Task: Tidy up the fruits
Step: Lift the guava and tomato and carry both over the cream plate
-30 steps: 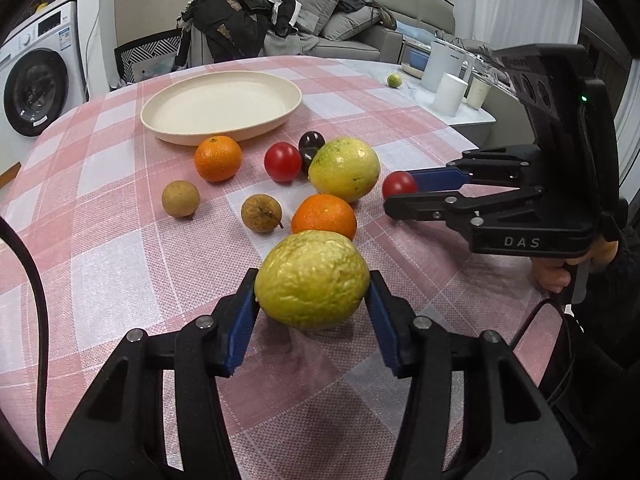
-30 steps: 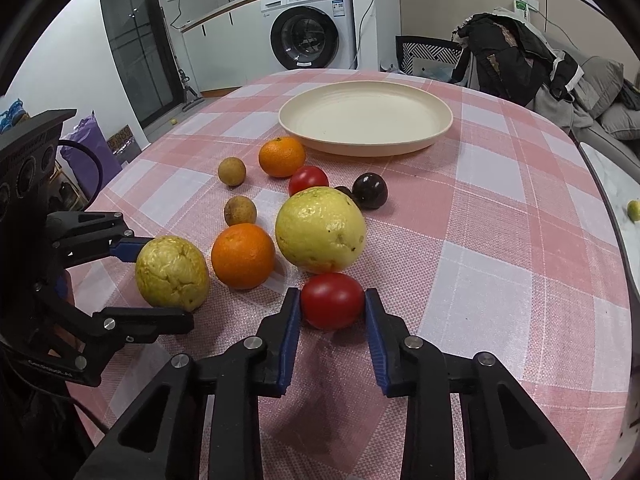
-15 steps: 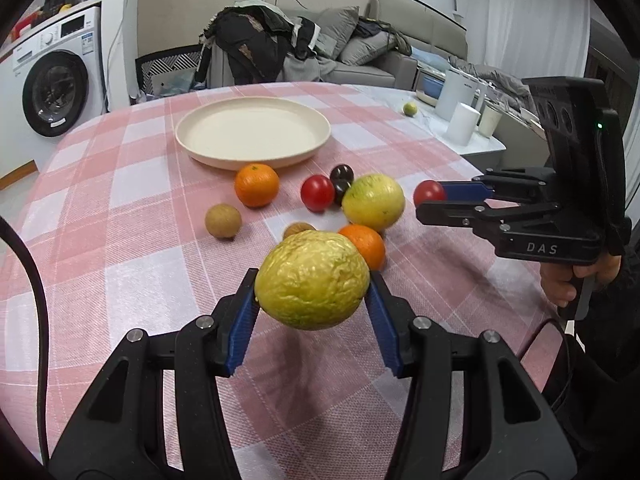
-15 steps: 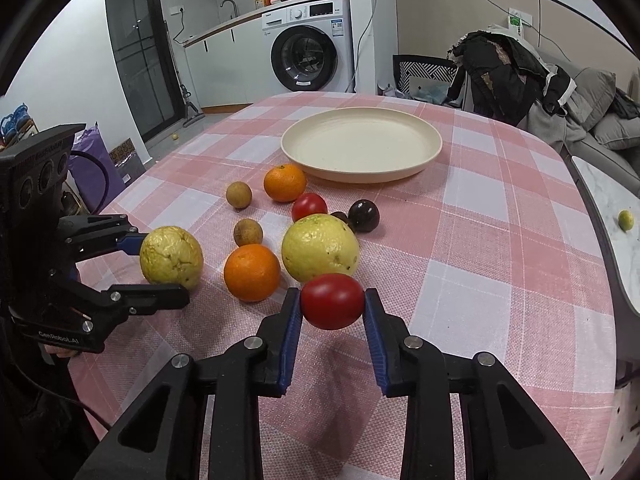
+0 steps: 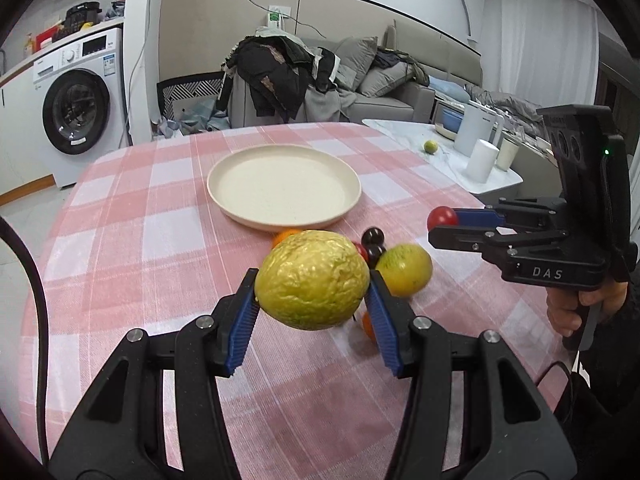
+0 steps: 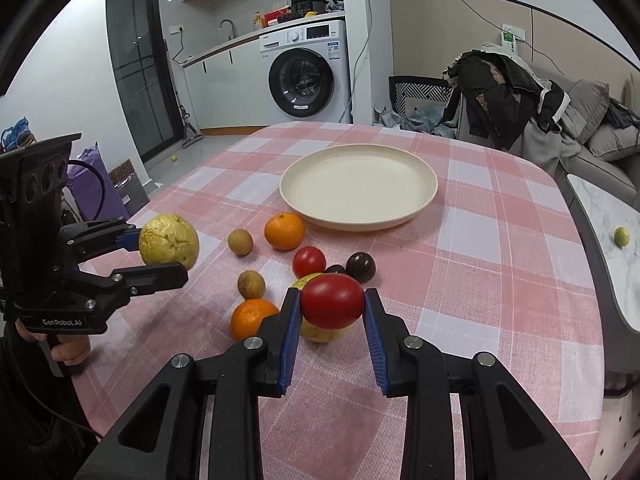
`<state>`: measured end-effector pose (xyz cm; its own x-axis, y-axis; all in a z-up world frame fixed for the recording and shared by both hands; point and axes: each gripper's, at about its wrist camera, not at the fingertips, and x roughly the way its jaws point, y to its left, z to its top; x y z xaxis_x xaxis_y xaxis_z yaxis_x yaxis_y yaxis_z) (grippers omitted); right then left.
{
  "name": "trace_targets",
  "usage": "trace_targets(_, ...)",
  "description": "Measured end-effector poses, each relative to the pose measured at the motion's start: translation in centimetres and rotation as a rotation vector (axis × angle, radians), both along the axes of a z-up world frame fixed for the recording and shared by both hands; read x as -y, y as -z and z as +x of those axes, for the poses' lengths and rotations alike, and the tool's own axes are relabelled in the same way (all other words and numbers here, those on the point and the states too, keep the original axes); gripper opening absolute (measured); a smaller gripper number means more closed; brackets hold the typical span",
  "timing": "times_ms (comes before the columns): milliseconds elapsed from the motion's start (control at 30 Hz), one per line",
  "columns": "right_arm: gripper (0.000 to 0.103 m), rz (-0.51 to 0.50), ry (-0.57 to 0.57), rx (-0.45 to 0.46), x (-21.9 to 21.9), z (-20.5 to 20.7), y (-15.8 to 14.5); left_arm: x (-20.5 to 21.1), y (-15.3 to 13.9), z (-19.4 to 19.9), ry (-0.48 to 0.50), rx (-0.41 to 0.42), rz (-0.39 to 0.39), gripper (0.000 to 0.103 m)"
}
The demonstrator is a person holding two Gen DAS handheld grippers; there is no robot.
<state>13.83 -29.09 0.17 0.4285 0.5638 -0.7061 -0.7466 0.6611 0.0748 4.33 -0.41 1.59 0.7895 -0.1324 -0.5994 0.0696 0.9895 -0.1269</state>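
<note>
Left gripper: blue pads clamped on either side of a wrinkled yellow-green fruit, carried clear of the checked tablecloth. Right gripper: clenched on a red tomato, also lifted off the cloth. In the right wrist view the left gripper sits off to the left, well apart, its fruit level with the loose pieces beyond.

Directly under and behind the held tomato: a second yellow-green fruit, mostly hidden. Just left of the right gripper's fingers: an orange. Ahead of that, a small brown round fruit; further ahead, a second brown one and a second orange. Straight ahead of the held tomato: another red tomato, then two dark purple fruits touching, the larger to the right, the smaller partly hidden.

Container: one cream plate, beyond all the loose fruit, far side of the group from both grippers. Nothing lies in it.

Count, both in hand and on cloth: yellow-green fruits 2, tomatoes 2, oranges 2, brown fruits 2, dark purple fruits 2. One small green fruit lies apart on a marble side table, far right.
</note>
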Motion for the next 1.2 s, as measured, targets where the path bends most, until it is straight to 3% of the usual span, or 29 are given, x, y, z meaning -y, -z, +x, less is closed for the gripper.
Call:
trace_targets(433, 0.032, 0.036, 0.029, -0.009, -2.2, 3.9, -1.8, -1.5, -1.9, 5.6, -0.05, 0.04, 0.016, 0.049)
trace_targets(733, 0.032, 0.015, 0.04, -0.035, -4.2, 7.4, -0.9, -3.5, 0.0, 10.4, -0.089, -0.004, 0.001, 0.049)
trace_targets(1200, 0.032, 0.076, 0.061, -0.056, -6.0, 11.3, 0.3, -3.6, 2.5, 15.7, -0.105, -0.05, 0.031, 0.049)
